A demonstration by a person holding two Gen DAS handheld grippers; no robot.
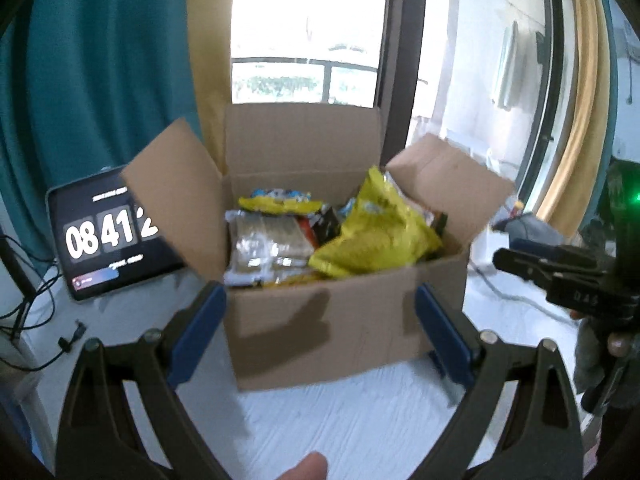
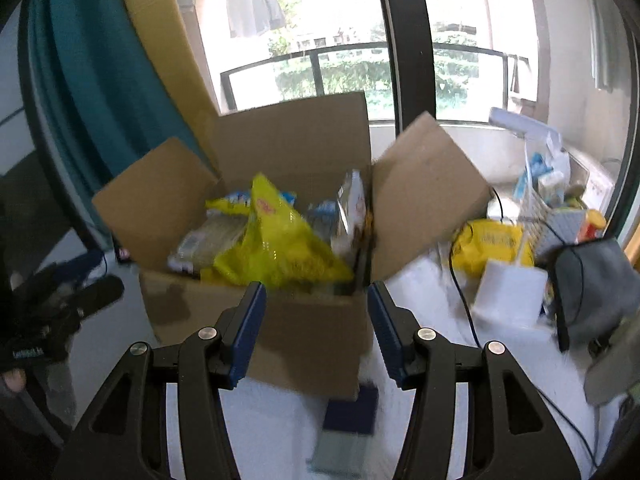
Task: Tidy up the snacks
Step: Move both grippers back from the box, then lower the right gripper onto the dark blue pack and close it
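Both hand-held grippers, left (image 1: 320, 320) and right (image 2: 316, 320), stand open and empty. We find the cardboard box (image 1: 344, 320) directly ahead of both, flaps raised, on the white worktop (image 1: 360, 420). Its long axis runs across our line of approach. A crinkled yellow bag (image 2: 280, 248) lies on top, glossy and pliable, nearer the right hand-held gripper. Beside it sit flat clear-wrapped packs (image 1: 264, 248).

An open cardboard box (image 1: 344, 320) sits on the counter (image 1: 360, 420) before a window (image 1: 308, 32), snack packets (image 1: 376, 232) inside, a tablet (image 1: 100, 240) to its left.
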